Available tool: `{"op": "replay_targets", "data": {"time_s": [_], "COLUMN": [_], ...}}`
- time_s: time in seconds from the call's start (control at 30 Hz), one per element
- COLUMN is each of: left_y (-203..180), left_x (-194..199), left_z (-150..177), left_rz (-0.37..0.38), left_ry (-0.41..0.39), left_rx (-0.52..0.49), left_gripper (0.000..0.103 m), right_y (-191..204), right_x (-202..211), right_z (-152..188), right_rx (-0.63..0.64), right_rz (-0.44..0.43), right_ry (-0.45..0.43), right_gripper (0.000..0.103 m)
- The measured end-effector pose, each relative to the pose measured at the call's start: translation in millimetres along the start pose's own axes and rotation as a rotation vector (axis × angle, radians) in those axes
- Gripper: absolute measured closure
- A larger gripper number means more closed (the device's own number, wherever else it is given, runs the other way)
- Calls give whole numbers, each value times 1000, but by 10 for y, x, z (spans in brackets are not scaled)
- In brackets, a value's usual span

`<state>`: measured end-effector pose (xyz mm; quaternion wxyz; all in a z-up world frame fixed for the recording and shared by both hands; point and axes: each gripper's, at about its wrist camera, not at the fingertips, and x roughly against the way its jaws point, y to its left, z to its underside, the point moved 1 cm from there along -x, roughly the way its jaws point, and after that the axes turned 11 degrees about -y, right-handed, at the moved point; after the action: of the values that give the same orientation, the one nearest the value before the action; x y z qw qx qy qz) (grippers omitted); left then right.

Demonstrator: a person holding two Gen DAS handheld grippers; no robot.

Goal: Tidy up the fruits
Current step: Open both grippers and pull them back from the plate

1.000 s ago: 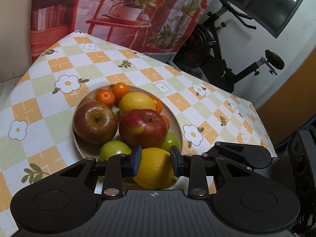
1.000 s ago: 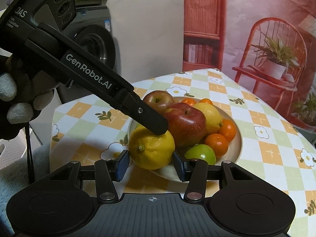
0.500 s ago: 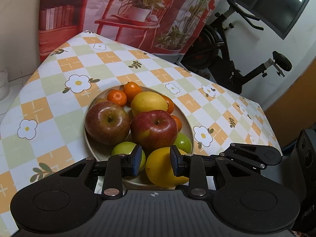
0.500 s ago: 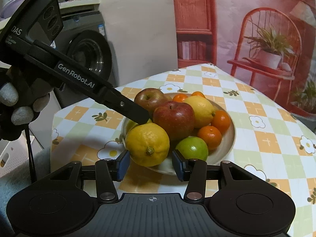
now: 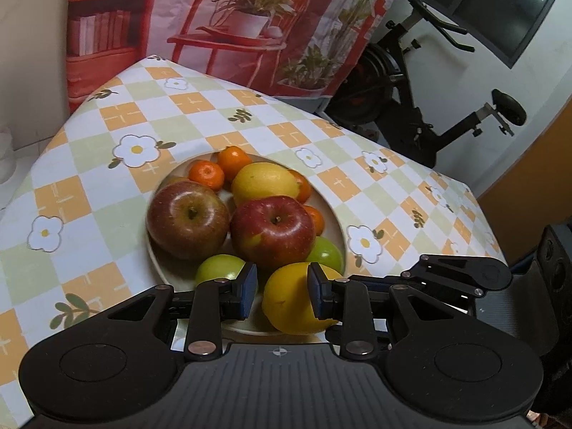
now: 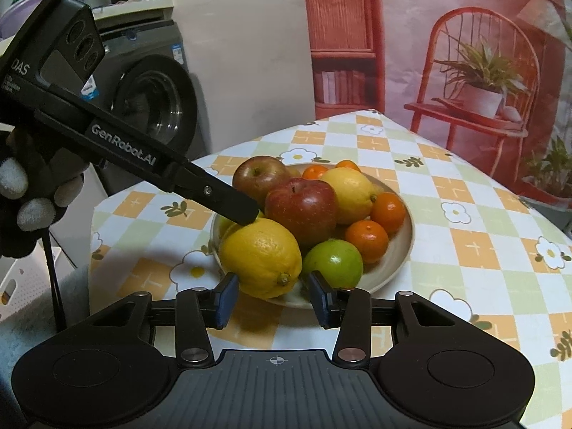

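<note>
A beige plate [image 6: 400, 250] on the checked tabletop [image 6: 475, 221] holds two apples, two lemons, limes and oranges. The left tool [image 5: 282, 291] is narrow and empty over the near lemon [image 6: 261, 255]. The right tool [image 6: 273, 295], just closing, holds nothing.

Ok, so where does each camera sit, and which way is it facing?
Left wrist: sits on the left gripper, tilted down at the fruit plate; its own fingers show, with the right gripper side-on at the right.
Right wrist: sits on the right gripper, tilted down at the plate; its own fingers, the left gripper and a gloved hand show.
Shared: the near lemon, the red apple, the checked tablecloth.
</note>
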<state>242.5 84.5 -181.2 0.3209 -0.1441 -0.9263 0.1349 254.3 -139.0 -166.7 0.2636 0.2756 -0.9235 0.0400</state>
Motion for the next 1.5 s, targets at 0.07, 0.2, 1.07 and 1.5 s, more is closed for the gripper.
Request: {"op": "replay_targets", "data": {"time_s": [0.07,0.2,1.07,1.5], "left_y": [35,44,-159,-607], "left_x": [4,18,573,1383], "left_z": [3,5,-77,-82], "left_rz": [-9,-19,-150,-223], "left_ry": [-1,-7,-176,-353], "left_rx": [8,-2,-55,-145], "left_gripper": [70,70,22,4], "right_y": [26,47,60,-5], "right_x": [-28,-54,553,1483], "right_z": [-21,-24,-149,-242], "right_rx": [9,4,-35,-292], "right_rz": [-4,-10,163,386], "right_ry": [2,1,-129,-322], "right_gripper": [63,63,13,1]}}
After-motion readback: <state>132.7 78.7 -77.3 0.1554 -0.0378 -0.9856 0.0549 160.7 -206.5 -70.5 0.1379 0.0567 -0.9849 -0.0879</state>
